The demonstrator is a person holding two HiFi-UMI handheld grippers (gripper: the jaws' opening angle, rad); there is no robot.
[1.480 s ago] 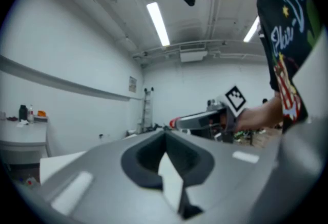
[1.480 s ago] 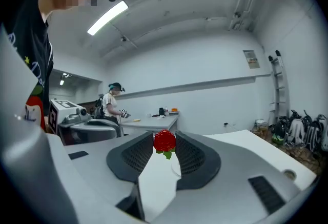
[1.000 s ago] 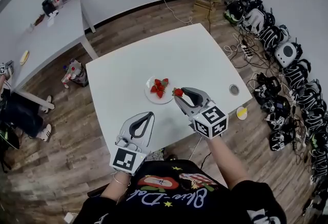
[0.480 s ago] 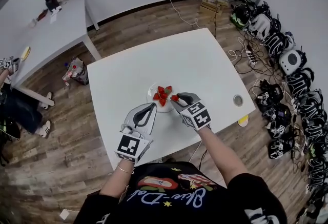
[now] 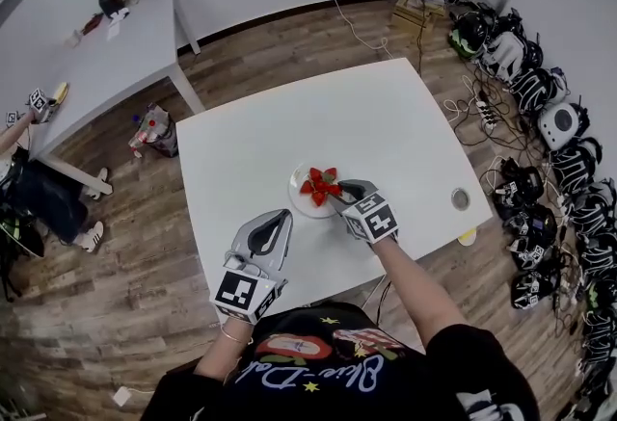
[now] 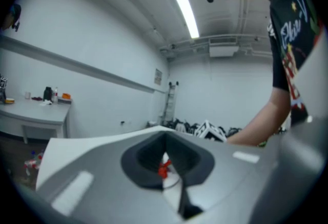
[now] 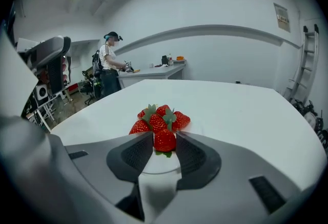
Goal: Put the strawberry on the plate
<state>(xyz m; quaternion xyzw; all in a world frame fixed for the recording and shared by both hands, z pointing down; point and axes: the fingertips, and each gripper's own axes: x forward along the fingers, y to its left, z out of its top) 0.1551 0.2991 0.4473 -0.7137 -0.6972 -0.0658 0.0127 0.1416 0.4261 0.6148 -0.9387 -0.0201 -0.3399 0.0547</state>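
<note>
Head view, white table [image 5: 386,130], plate [image 5: 300,204], wood floor [image 5: 125,294]

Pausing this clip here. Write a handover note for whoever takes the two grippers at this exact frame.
Right gripper: shut on a strawberry, held at the near side of the plate, just in front of the pile of strawberries already on it.
Left gripper: shut, empty, near the front edge of the table.
Done: pickup and carry.
Left: set the strawberry down, open the jaws, back away.
</note>
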